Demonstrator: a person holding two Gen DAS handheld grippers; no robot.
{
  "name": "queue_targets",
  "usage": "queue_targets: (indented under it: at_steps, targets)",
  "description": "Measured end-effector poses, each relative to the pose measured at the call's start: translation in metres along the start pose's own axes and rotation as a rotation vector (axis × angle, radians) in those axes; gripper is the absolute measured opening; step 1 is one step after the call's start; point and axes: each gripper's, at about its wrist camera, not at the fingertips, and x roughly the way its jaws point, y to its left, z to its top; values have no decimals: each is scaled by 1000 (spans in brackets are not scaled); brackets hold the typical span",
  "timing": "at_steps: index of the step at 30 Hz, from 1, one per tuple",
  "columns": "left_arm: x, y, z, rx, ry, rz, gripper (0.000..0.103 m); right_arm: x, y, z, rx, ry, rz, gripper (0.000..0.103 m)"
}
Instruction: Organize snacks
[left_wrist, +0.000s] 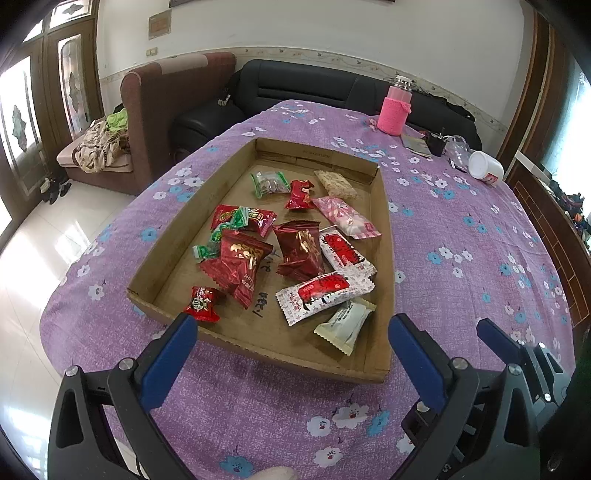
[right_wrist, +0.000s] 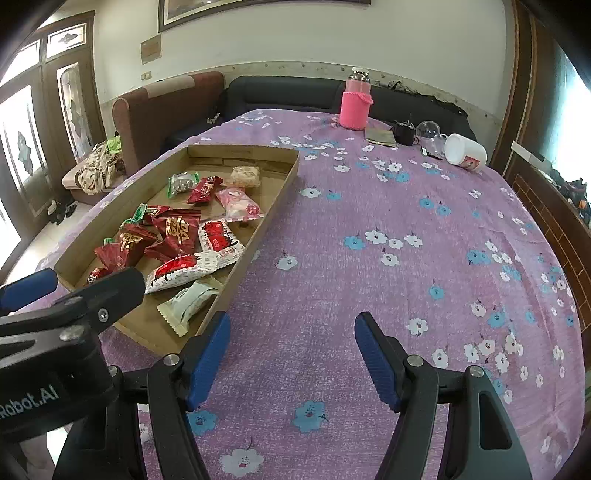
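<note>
Left gripper (left_wrist: 291, 328): black frame, blue-padded fingers (left_wrist: 168, 354) spread wide apart, nothing between them. It hovers over the near edge of the tray; whether a pad touches the rim cannot be told.
Right gripper (right_wrist: 291, 325): same build, fingers (right_wrist: 208, 354) spread wide apart, nothing held. It sits over bare cloth just right of the tray's near right corner.
Shallow brown cardboard tray (left_wrist: 384, 236): lies flat on the purple flowered tablecloth (right_wrist: 369, 229).
Wrapped snacks (left_wrist: 299, 247): all lie inside the tray, loosely heaped, several overlapping.
White-and-red packet (left_wrist: 325, 295): in the tray's near part.
Cream packet (left_wrist: 347, 321): nearest the left gripper, touching the white-and-red packet.
Small red candy (left_wrist: 201, 302): at the near left rim.
Pink-sleeved bottle (right_wrist: 355, 101): upright at the far table edge, well apart from the tray.
White jar (right_wrist: 465, 151): on its side at the far right.
</note>
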Motion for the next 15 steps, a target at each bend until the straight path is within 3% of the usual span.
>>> queue_targets:
  at_steps: [15]
  targets:
    - [-2,2,-1,1,-13,-3,103,-2,3,0,-13,-2,-3,74]
